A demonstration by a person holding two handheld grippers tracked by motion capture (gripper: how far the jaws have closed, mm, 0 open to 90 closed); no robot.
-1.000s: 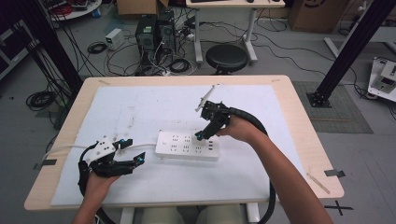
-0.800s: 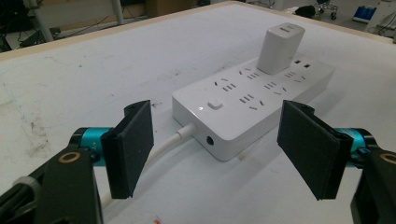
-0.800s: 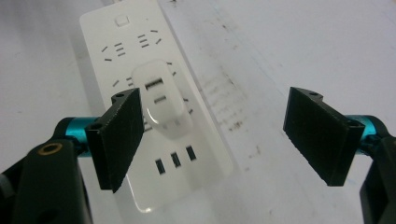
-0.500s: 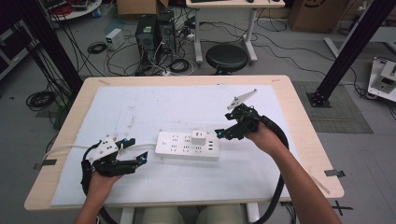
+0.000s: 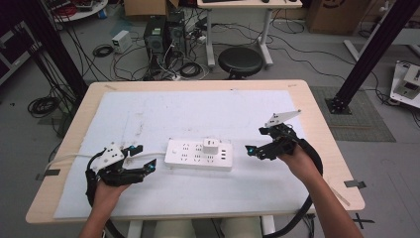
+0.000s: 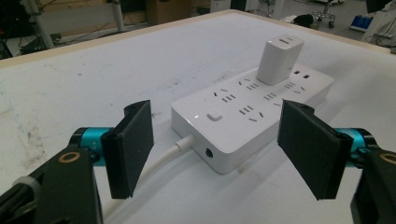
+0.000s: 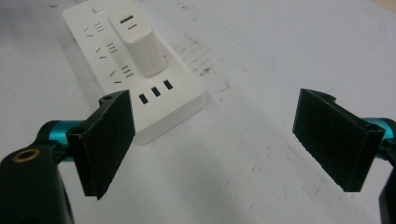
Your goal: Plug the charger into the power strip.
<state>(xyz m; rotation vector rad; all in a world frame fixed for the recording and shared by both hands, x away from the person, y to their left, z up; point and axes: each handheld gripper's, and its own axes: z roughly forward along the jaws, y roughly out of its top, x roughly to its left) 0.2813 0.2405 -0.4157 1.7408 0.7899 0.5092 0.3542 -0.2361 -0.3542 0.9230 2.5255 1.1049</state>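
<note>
Lying between both open jaws, untouched: power strip

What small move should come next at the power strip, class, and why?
Probably little more than resting both hands: the white charger already stands plugged into the power strip, and the right gripper, its jaws just opened and empty, sits clear of it. The left gripper is open too.

One white power strip lies on the table, and one white charger block stands plugged into it. The strip shows three small rectangular ports in a row at one end and one square button at the other. One white cable leaves it, and one white mat covers the tabletop.
</note>
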